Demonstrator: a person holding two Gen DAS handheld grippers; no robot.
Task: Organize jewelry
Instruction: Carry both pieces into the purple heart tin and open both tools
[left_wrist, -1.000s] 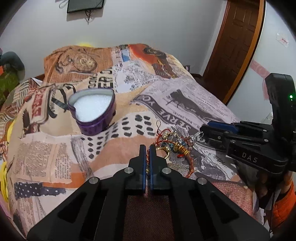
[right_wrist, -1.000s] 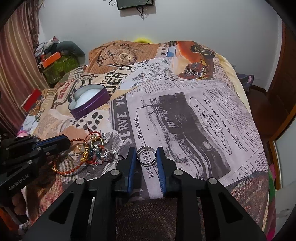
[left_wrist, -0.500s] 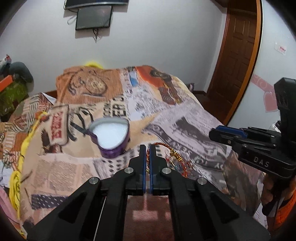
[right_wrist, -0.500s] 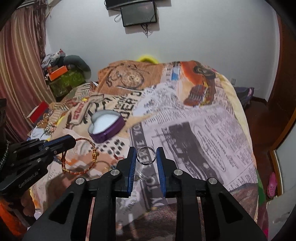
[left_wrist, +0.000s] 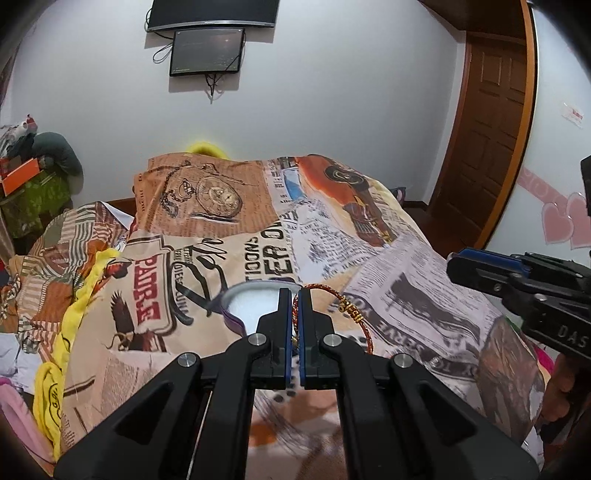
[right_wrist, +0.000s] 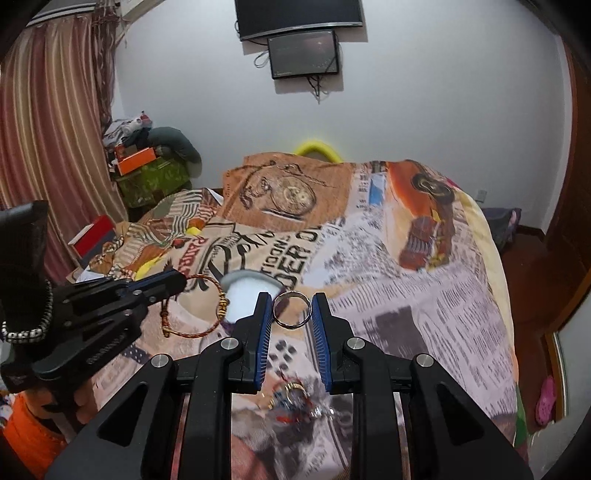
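My left gripper (left_wrist: 294, 295) is shut on a red and gold thread bracelet (left_wrist: 351, 310), held in the air above the bed; it also shows in the right wrist view (right_wrist: 195, 310), hanging from the left gripper (right_wrist: 177, 282). My right gripper (right_wrist: 291, 301) is shut on a silver ring (right_wrist: 291, 308), also lifted. The right gripper shows at the right of the left wrist view (left_wrist: 458, 264). The purple heart-shaped box (left_wrist: 251, 299) with white lining sits on the bed just behind both grippers; it also shows in the right wrist view (right_wrist: 245, 288). A pile of remaining jewelry (right_wrist: 295, 400) lies below the right gripper.
The bed is covered with a newspaper-print sheet (right_wrist: 406, 302). A yellow cloth (left_wrist: 74, 314) lies at the bed's left edge. Boxes and clothes (right_wrist: 147, 166) stand by the curtain. A wooden door (left_wrist: 491, 140) is at the right.
Both grippers rose from the jewelry pile and moved forward toward the heart box. The bracelet came up off the bed with the left gripper; the ring stayed in the right gripper.
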